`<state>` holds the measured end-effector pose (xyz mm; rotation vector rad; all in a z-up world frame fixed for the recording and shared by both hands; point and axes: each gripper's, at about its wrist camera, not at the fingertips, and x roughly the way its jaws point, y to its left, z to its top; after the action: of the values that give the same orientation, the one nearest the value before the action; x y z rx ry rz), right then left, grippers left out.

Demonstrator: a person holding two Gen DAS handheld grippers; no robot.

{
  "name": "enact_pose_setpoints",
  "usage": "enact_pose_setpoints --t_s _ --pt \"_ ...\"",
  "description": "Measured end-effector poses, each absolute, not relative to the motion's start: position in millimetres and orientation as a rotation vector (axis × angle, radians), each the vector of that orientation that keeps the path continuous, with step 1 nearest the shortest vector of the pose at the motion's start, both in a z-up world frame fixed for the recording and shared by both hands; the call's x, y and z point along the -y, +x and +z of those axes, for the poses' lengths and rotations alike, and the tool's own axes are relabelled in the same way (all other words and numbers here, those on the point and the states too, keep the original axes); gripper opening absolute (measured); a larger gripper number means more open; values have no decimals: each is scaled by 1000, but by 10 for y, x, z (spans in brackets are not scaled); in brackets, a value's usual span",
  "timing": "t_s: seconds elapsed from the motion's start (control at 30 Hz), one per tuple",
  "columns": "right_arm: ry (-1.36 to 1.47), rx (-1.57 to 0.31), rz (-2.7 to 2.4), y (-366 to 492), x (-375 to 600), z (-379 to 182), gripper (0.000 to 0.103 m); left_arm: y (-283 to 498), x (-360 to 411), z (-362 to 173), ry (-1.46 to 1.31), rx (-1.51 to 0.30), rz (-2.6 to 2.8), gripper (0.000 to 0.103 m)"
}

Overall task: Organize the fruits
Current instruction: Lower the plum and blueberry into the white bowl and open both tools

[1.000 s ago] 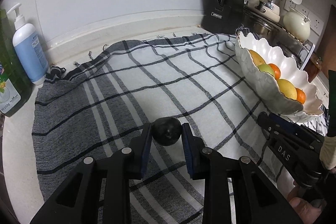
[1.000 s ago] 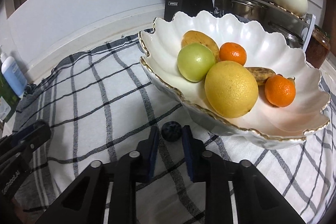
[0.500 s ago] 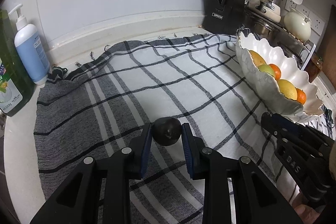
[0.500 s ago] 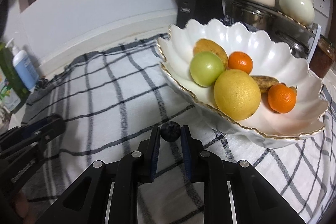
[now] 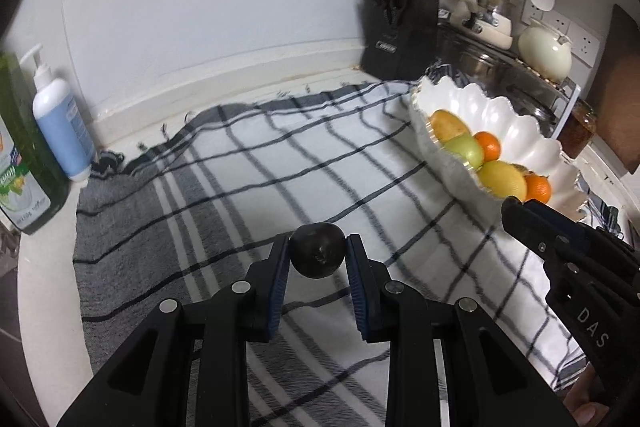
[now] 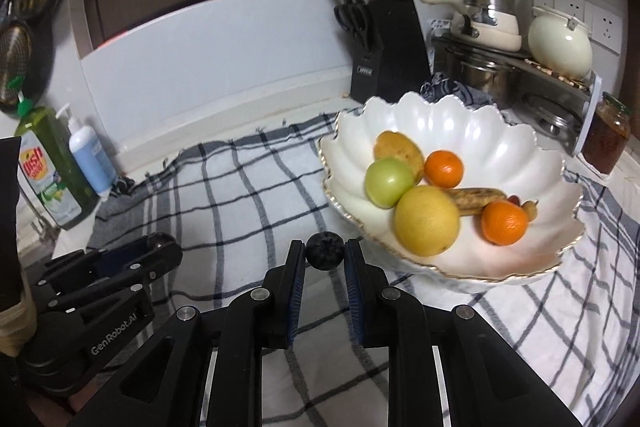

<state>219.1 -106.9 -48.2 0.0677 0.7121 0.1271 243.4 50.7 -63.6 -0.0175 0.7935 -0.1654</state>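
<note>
My left gripper (image 5: 318,251) is shut on a dark round plum (image 5: 317,255) and holds it above the checked cloth (image 5: 280,163). My right gripper (image 6: 325,255) is shut on a small dark berry (image 6: 325,255), held above the cloth just left of the white scalloped bowl (image 6: 500,155). The bowl holds a green apple (image 6: 388,182), a yellow citrus (image 6: 426,226), two oranges (image 6: 503,222), a mango and a banana. The bowl (image 5: 492,119) is at the right in the left wrist view. The left gripper also shows at the lower left of the right wrist view (image 6: 160,245).
A black knife block (image 6: 386,43) stands behind the bowl. Pots and a cream kettle (image 6: 560,45) sit on a rack at the back right, with a jar (image 6: 606,139) beside it. A green bottle (image 5: 20,155) and a blue pump bottle (image 5: 60,123) stand at the left.
Both grippers have risen with their fruit. The right one has pulled back from the bowl, and the left one has swung right, so the bowl shows more fully.
</note>
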Motion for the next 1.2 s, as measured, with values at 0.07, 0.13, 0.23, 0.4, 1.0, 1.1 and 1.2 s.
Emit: enact_pose_setpoints --t_s 0.07,0.13,0.23,0.4,1.0,1.1,1.2 --pt "74 -698 122 2164 1137 -415 22 2432 -438 -565 -10 -783 -174 29" --pt "81 -685 114 2141 1215 -353 22 2436 -343 -491 -2 -771 -187 29" --pt "92 -665 96 2121 1369 -263 22 2464 -166 -389 8 -758 -216 29" --pt "106 -639 51 2127 1668 -145 22 2553 160 -244 31 -736 -268 29" --pt "134 -639 -73 2653 2755 -118 22 3213 1313 -149 104 -737 -392 29" --pt "141 -654 -82 2793 2865 -193 22 3341 1402 -198 104 -748 -395 29" --pt "155 -674 -83 2937 2967 -266 22 3455 1480 -261 107 -759 -393 29"
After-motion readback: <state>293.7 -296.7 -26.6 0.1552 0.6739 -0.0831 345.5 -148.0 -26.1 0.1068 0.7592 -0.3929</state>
